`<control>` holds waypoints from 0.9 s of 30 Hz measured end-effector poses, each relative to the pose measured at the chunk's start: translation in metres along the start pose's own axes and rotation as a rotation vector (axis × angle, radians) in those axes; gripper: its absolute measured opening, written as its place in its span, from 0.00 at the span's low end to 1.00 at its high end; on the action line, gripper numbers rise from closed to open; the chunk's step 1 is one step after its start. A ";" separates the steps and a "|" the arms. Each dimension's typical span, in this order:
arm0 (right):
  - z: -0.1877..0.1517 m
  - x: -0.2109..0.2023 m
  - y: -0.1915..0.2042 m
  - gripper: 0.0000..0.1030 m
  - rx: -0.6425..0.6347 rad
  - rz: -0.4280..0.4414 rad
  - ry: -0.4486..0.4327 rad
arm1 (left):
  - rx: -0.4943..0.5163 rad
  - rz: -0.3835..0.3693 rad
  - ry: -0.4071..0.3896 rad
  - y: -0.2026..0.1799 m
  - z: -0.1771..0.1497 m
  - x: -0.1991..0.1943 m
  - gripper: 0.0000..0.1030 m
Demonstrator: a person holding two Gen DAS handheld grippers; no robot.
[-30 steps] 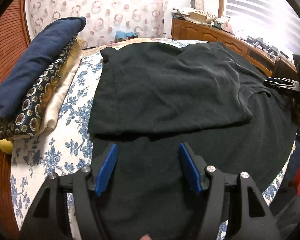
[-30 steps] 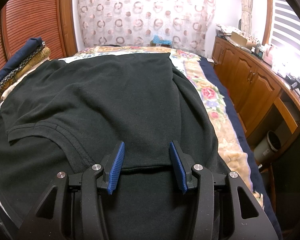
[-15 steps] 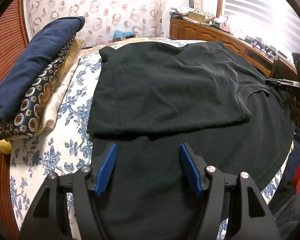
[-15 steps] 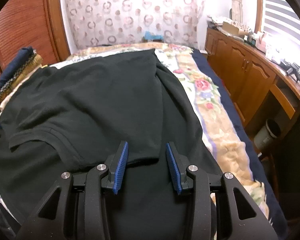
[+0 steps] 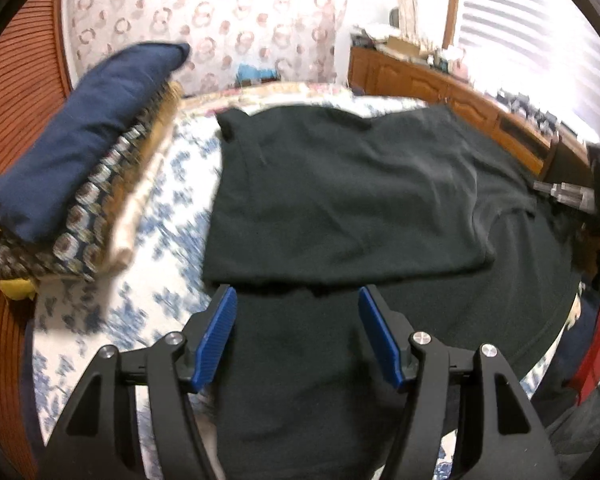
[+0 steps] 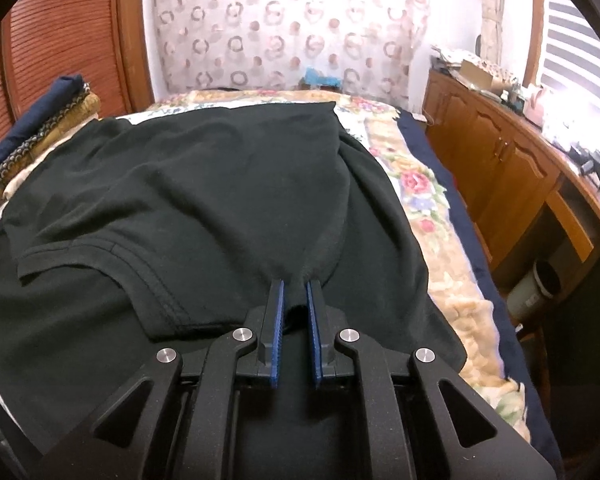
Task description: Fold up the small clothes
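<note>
A black shirt (image 6: 204, 200) is spread half-folded across the bed (image 6: 428, 216). Its folded edge is pinched by the right gripper (image 6: 295, 288), whose jaws have just been closing on it. The left gripper (image 5: 296, 300) is held open above the shirt's near part, nothing gripped.

Black shirt (image 6: 204, 200): matt knit cloth, stitched ribbed hem. Gripper pads (image 6: 278, 332): blue ribbed plastic; frames matt black plastic, 4 shiny metal pins. Bedspread (image 5: 160, 248): printed floral cloth. Cabinet (image 6: 500, 168): glossy brown wood. Folded pile (image 5: 80, 132): smooth navy cloth on top.
</note>
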State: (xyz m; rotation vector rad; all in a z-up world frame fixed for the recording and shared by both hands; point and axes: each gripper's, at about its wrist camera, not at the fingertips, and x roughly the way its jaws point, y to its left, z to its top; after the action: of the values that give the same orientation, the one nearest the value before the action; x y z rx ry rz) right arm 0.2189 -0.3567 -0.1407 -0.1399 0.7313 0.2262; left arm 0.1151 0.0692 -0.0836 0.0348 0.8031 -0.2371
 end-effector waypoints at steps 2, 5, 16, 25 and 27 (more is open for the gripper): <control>0.001 0.000 0.000 0.08 0.000 0.005 0.002 | -0.025 0.010 -0.018 0.010 0.007 -0.005 0.62; 0.002 0.001 -0.002 0.08 0.004 0.019 0.003 | -0.065 0.021 -0.019 0.025 0.015 -0.004 0.53; -0.001 0.000 0.003 0.09 -0.034 -0.016 -0.010 | -0.104 0.001 0.095 0.040 0.015 0.036 0.42; -0.001 0.000 0.004 0.09 -0.033 -0.013 -0.010 | -0.081 -0.021 0.045 0.037 0.024 0.032 0.13; -0.001 0.000 0.004 0.09 -0.033 -0.012 -0.010 | -0.075 -0.023 0.037 0.035 0.027 0.030 0.13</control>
State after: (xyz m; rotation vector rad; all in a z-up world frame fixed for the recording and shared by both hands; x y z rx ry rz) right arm 0.2174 -0.3533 -0.1413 -0.1748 0.7170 0.2273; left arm 0.1624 0.0941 -0.0887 -0.0411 0.8486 -0.2281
